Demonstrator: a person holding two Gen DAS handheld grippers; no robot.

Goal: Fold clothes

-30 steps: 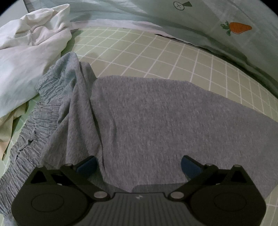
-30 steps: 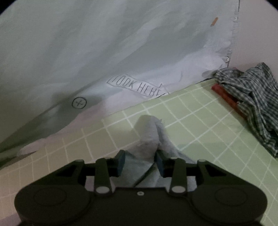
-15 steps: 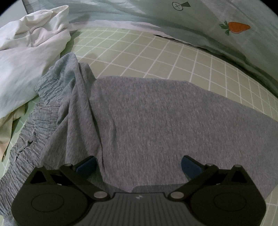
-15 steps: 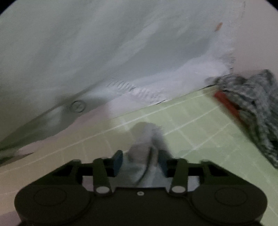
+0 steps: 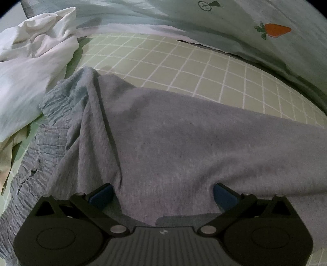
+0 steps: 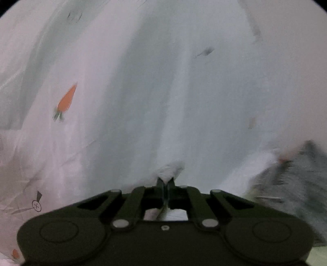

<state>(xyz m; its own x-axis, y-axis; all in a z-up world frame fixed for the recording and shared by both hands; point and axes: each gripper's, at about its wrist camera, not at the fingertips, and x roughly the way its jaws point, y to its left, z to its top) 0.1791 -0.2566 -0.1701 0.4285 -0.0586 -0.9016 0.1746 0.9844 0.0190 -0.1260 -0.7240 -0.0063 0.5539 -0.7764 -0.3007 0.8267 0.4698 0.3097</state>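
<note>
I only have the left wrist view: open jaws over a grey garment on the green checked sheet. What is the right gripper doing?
Observer: The right gripper is shut, pinching a pale tuft of fabric.
Operator: Is that the grey garment?
Observer: I cannot tell. The tuft looks washed out and blurred against the carrot-print bedding that fills that view.
Operator: Anything else nearby?
Observer: A dark checked garment, blurred, shows at the right edge.

- No words or numbers readable
- Circled cross sign (image 5: pixel 204 5) on the pale duvet (image 5: pixel 235 22), at 12 o'clock
- Probably the same sign (image 6: pixel 36 205), at 8 o'clock in the right view
</note>
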